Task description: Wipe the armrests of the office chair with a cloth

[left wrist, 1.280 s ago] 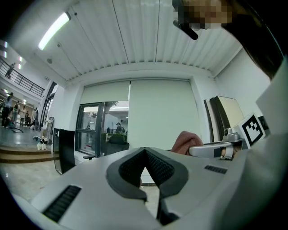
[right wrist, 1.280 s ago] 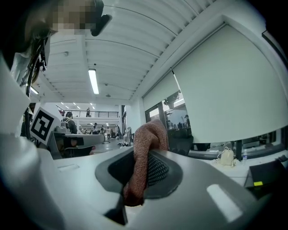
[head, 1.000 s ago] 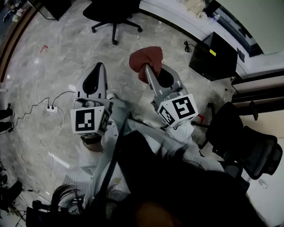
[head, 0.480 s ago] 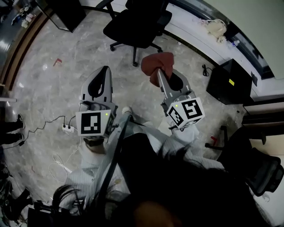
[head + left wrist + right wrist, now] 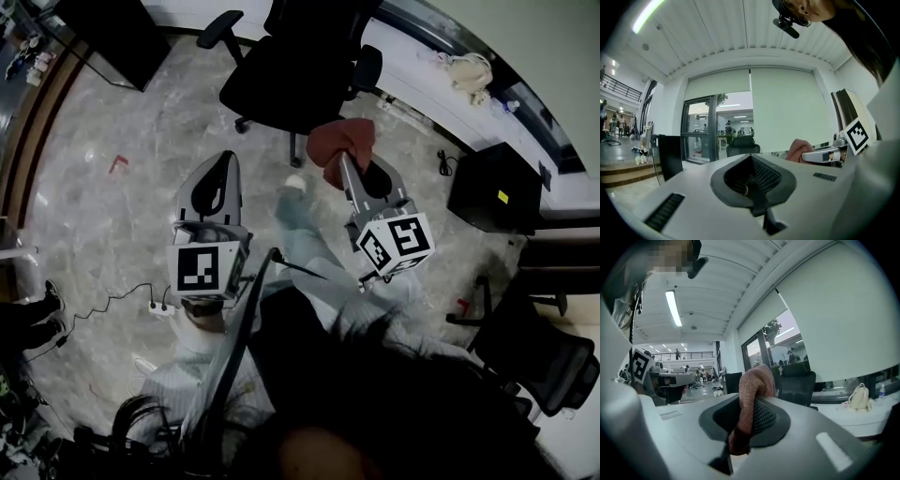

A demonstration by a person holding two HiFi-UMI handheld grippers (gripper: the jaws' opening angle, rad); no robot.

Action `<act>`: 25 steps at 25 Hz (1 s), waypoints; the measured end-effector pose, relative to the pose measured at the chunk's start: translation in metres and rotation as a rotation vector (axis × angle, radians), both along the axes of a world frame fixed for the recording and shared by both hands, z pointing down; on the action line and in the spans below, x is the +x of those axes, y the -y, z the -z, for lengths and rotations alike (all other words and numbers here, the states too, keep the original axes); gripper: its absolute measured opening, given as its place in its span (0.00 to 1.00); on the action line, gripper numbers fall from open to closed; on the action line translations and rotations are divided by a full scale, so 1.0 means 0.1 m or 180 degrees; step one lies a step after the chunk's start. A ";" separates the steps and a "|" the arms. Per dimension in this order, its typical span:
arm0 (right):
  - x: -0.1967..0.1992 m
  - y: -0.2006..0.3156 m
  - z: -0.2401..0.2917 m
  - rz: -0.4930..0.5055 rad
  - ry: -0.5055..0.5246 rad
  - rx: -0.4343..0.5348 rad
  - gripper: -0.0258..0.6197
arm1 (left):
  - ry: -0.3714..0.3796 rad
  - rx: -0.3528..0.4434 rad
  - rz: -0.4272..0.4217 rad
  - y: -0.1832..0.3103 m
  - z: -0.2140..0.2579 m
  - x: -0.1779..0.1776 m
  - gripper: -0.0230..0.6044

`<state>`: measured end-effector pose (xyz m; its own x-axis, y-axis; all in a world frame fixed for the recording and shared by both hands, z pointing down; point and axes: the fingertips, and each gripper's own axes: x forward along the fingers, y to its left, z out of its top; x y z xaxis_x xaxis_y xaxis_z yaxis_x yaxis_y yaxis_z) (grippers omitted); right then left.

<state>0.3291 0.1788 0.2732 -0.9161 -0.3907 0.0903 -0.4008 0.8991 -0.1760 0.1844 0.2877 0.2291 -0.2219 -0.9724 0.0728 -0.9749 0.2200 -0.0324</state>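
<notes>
A reddish-pink knitted cloth is held clenched in the right claw. In the right gripper view the cloth is seen pinched between the two jaws of that claw, bunched above them and hanging below. The left claw is clenched on nothing, its jaws being pressed together. Both claws are held in the air above the grey marbled floor.

Compared with a second ago, the black office chair is found much nearer: then it was seen small at the top edge of the head view, now it lies just beyond the cloth, with its armrest near but apart from it. A pale shoe has come forward between the claws. The cloth has stayed in the same grip throughout.
</notes>
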 end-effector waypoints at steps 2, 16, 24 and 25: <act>-0.37 0.45 -0.09 -0.0030 -0.0007 -0.0016 0.10 | 0.0022 0.0008 0.0001 0.43 -0.04 -0.43 0.04; -1.45 2.32 0.28 -0.0508 -0.0107 0.0130 0.10 | 0.0087 0.0193 -0.0585 2.69 0.50 -1.69 0.04; -1.33 2.79 -0.42 -0.0915 -0.0703 -0.0361 0.10 | 0.0006 -0.0006 -0.1407 3.83 0.25 -1.68 0.04; -1.28 2.87 -0.56 -0.0946 -0.0770 -0.0463 0.10 | 0.0028 -0.0073 -0.1516 3.97 0.18 -1.63 0.04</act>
